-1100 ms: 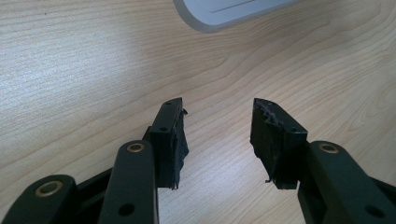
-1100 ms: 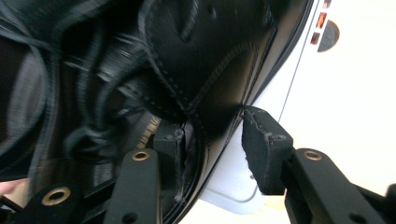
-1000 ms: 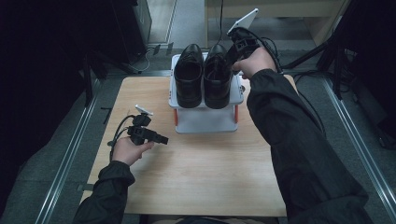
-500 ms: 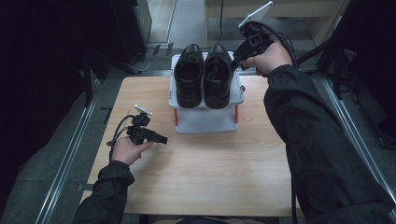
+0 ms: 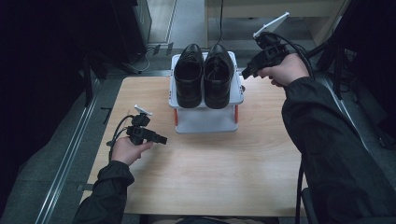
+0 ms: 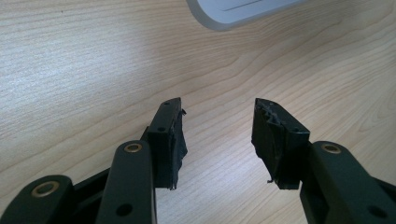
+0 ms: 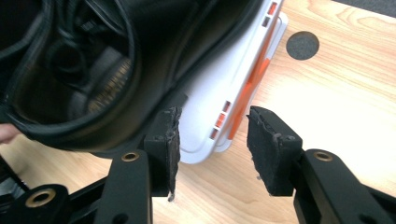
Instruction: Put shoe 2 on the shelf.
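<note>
The black shoes (image 5: 204, 74) sat side by side on the white rack (image 5: 205, 119) at the table's (image 5: 210, 177) far edge; just right, the right gripper (image 5: 247, 72) had just been opening, empty, while the left gripper (image 5: 161, 139) rested wide, empty, near the rack's front-left corner

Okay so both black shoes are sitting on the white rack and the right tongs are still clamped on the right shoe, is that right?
Not quite. The right tongs hold nothing: their jaws have just been opening and stand apart beside the right shoe, as the right gripper view shows. Both black shoes do sit on the white rack.
</note>
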The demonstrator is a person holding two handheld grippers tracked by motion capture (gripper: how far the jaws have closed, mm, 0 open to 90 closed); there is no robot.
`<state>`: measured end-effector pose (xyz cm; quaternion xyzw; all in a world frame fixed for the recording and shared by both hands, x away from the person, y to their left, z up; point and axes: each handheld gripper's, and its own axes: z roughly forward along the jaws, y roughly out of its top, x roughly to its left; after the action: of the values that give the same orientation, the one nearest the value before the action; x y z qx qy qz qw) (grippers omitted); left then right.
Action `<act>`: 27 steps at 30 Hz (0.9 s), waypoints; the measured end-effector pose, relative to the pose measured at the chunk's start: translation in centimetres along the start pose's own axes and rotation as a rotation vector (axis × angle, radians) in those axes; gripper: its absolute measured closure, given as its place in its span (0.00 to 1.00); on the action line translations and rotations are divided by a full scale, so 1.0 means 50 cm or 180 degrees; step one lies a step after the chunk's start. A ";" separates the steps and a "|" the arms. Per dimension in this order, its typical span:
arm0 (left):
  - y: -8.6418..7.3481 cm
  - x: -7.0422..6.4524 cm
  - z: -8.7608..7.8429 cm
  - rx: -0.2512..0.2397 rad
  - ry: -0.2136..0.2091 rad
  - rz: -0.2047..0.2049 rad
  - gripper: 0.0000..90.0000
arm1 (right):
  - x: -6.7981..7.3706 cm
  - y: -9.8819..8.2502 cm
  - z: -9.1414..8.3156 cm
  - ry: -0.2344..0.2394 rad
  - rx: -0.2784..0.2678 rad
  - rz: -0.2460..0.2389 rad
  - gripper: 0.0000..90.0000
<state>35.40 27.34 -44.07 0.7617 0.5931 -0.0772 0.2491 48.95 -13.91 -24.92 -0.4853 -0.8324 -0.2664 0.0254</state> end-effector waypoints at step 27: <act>-0.004 0.002 0.002 -0.0020 0.0058 0.0007 0.58 | -0.103 -0.200 0.145 0.0161 -0.0032 -0.0081 0.57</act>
<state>35.25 27.43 -44.26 0.7622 0.5948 -0.0682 0.2462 45.04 -18.48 -36.88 -0.4679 -0.8362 -0.2831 0.0406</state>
